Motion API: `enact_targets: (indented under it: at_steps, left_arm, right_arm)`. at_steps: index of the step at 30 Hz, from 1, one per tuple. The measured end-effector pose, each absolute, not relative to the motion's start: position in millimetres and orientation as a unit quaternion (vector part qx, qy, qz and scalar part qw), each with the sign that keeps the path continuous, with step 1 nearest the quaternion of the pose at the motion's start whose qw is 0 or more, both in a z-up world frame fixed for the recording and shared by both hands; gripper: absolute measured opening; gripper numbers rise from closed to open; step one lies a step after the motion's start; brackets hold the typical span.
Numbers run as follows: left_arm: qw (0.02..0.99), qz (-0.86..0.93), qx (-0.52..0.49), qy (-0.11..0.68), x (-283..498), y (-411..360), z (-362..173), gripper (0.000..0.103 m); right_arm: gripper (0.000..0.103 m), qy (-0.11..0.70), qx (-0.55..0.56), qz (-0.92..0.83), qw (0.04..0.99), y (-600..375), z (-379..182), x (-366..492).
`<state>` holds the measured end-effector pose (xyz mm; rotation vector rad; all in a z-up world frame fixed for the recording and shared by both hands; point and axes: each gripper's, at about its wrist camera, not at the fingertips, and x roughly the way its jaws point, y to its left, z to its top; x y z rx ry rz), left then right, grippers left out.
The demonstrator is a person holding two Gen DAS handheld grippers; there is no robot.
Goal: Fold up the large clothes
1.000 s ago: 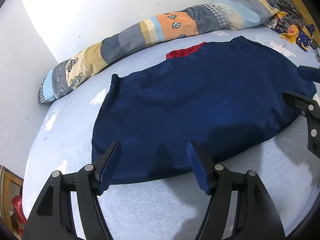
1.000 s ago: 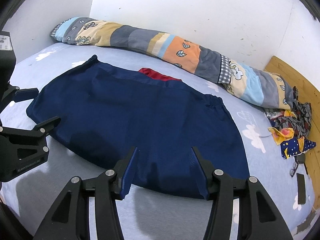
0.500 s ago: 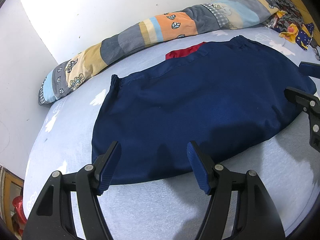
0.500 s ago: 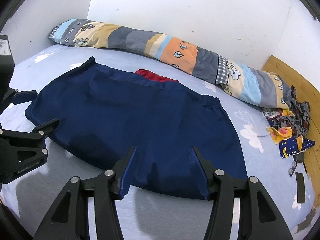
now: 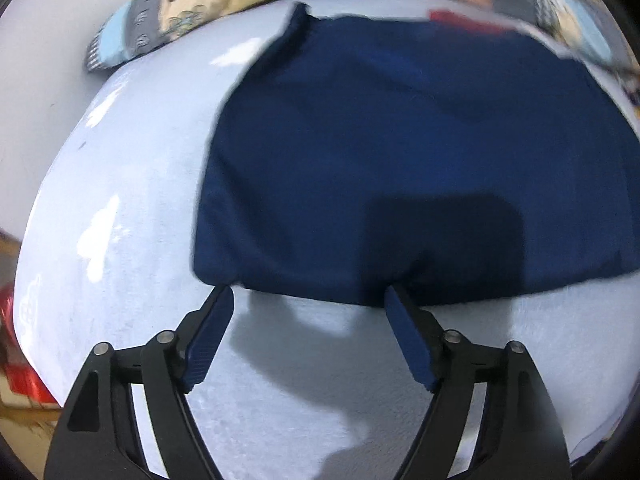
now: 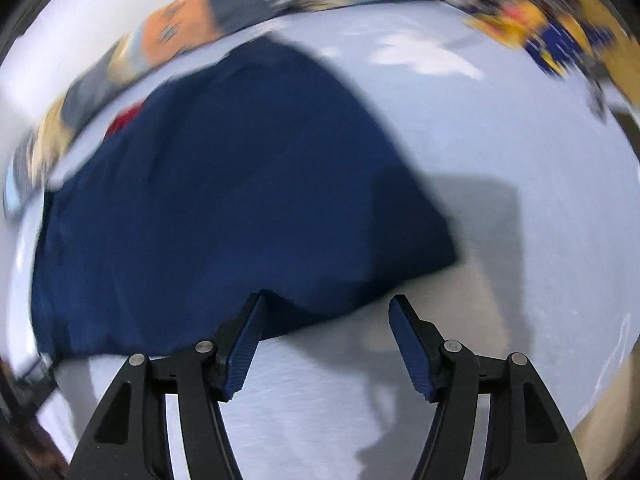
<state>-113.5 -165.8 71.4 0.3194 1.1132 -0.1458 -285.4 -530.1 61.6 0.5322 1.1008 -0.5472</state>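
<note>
Garment (image 5: pixel 400 152), navy with red peeking out, lay flat on the bed (image 5: pixel 120 200) beside a patchwork bolster (image 5: pixel 168 20); left tongs (image 5: pixel 308 300) and right tongs (image 6: pixel 326 308) gaped empty at its hem.

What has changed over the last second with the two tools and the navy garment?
Both tools have dropped toward the near hem of the navy garment. The left tool has swung toward its left corner, the right tool toward its right corner; both views blur with motion. Neither has gripped anything: jaws remain open. The garment lies flat on the bed as before, patchwork pillow behind it.
</note>
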Motion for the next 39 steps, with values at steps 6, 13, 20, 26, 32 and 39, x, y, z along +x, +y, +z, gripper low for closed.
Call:
enact_targets:
  at_steps: [6,13,20,26,32,39]
  left_arm:
    - [0.87,-0.076,0.057,0.484,-112,-141,104,0.079]
    - [0.816,-0.072,-0.134,0.557,-91,-82,75,0.079]
    - [0.789,-0.109,-0.225,0.561,-92,-62,66,0.079]
    - [0.727,-0.12,-0.378,0.561,-81,-23,35,0.078]
    - [0.724,-0.16,-0.38,0.553,-60,-33,25,0.079]
    - [0.761,-0.165,-0.362,0.513,-37,-68,25,0.07]
  right_arm:
    - [0.066,0.427,0.345,-0.282,0.787,-575,83,-332]
    - [0.053,0.361,0.52,-0.193,0.75,-603,51,-357]
    - [0.046,0.362,0.557,-0.161,0.73,-600,19,-338]
    - [0.045,0.338,0.55,-0.159,0.747,-603,15,-320]
    - [0.045,0.323,0.548,-0.139,0.759,-607,12,-306]
    - [0.041,0.306,0.543,-0.115,0.774,-609,8,-289]
